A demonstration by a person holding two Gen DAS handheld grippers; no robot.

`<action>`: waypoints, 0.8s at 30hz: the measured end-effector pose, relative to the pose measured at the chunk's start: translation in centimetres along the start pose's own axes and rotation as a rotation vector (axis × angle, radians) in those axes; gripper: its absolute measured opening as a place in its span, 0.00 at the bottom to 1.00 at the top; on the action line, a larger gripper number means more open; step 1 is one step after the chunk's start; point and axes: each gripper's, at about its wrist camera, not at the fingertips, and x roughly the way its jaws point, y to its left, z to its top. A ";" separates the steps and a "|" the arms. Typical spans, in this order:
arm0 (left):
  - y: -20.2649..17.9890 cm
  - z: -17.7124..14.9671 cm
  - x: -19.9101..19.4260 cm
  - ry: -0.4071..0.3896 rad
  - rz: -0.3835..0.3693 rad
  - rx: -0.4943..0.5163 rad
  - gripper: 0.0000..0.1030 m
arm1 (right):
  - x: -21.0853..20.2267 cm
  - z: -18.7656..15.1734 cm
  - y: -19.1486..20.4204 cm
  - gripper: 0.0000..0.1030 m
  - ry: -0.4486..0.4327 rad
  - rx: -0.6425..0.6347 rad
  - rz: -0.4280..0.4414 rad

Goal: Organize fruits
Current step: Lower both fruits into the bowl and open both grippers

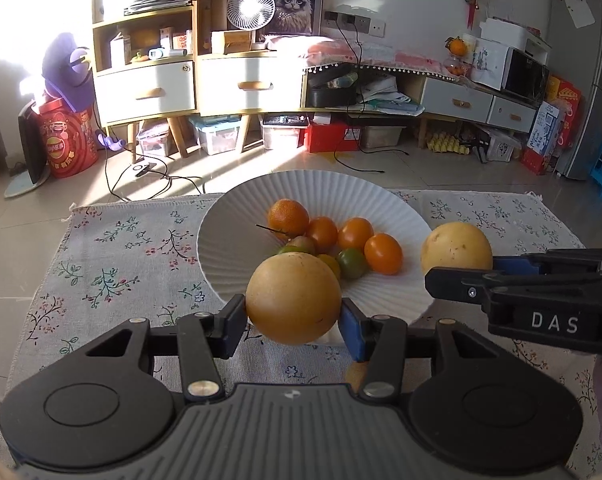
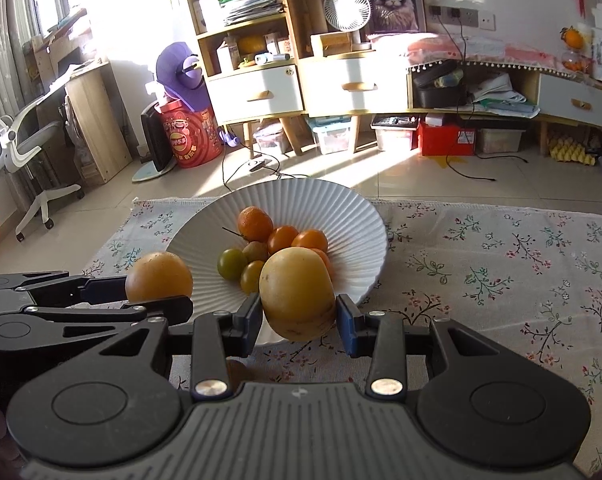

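Observation:
A white ribbed plate (image 1: 261, 192) (image 2: 353, 216) stands on the floral cloth and holds a mandarin (image 1: 288, 218) (image 2: 255, 223), several small orange fruits and a green one (image 1: 352, 263) (image 2: 231, 264). My left gripper (image 1: 293, 316) is shut on a round golden-brown fruit (image 1: 293, 298) (image 2: 159, 277), held just in front of the plate's near rim. My right gripper (image 2: 297, 316) is shut on a paler yellow fruit (image 2: 297, 292) (image 1: 456, 249), held at the plate's near right rim. In the left wrist view the right gripper's fingers (image 1: 461, 280) reach in from the right.
The floral tablecloth (image 1: 121, 264) (image 2: 501, 264) covers the table on both sides of the plate. A small brownish fruit (image 1: 355, 376) (image 2: 237, 374) lies on the cloth under the grippers. Beyond the table's far edge are tiled floor, shelves, drawers and storage boxes.

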 end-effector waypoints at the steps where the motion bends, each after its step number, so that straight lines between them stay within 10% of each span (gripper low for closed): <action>1: -0.1 0.0 0.3 0.005 -0.006 0.001 0.28 | 0.3 0.2 -0.1 0.35 -0.003 0.001 -0.002; 24: -1.7 0.6 4.6 0.036 -0.119 0.038 0.28 | 7.3 5.0 -0.5 0.32 0.025 -0.131 0.015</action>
